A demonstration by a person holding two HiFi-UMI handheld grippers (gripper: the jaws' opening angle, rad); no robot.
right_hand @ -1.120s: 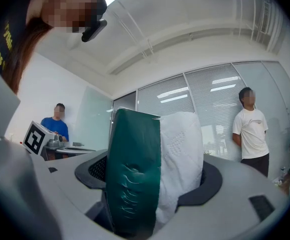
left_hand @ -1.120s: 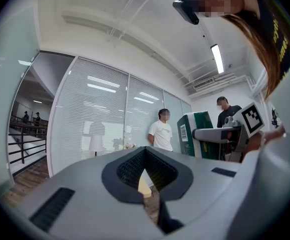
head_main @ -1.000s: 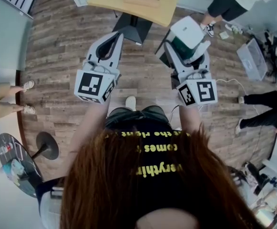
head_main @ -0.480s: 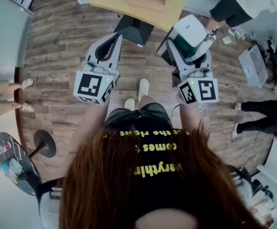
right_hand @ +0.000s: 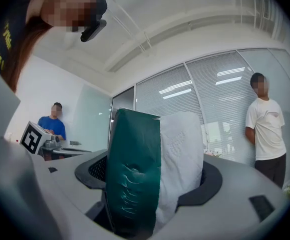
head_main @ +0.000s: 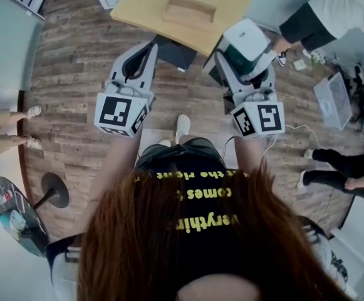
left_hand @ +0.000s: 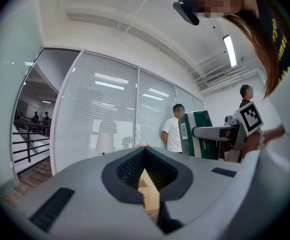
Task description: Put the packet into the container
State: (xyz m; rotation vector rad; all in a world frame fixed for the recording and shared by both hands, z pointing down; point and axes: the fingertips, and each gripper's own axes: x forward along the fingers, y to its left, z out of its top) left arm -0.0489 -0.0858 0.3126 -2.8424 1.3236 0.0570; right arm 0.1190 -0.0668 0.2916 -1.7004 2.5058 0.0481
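Note:
In the head view my right gripper (head_main: 240,59) is shut on a green and white packet (head_main: 247,40), which it holds above the wood floor just short of the table. The right gripper view shows the packet (right_hand: 144,179) upright and filling the gap between the jaws. My left gripper (head_main: 151,46) is shut with nothing in it, level with the right one. In the left gripper view the jaws meet with only a thin slit, and the packet (left_hand: 196,133) shows to the right. The container, a shallow wooden tray (head_main: 191,9), sits on a yellow table (head_main: 138,6) ahead of both grippers.
The table's black base (head_main: 174,52) stands between the grippers. One person (head_main: 322,11) stands at the upper right and another's legs (head_main: 341,171) are at the right. A clear plastic box (head_main: 332,93) lies on the floor. A small round stand (head_main: 12,221) is at the lower left.
The person carrying the grippers has stepped forward, so the table and wooden tray sit lower and nearer in the head view. Both grippers keep their pose, and the packet stays held.

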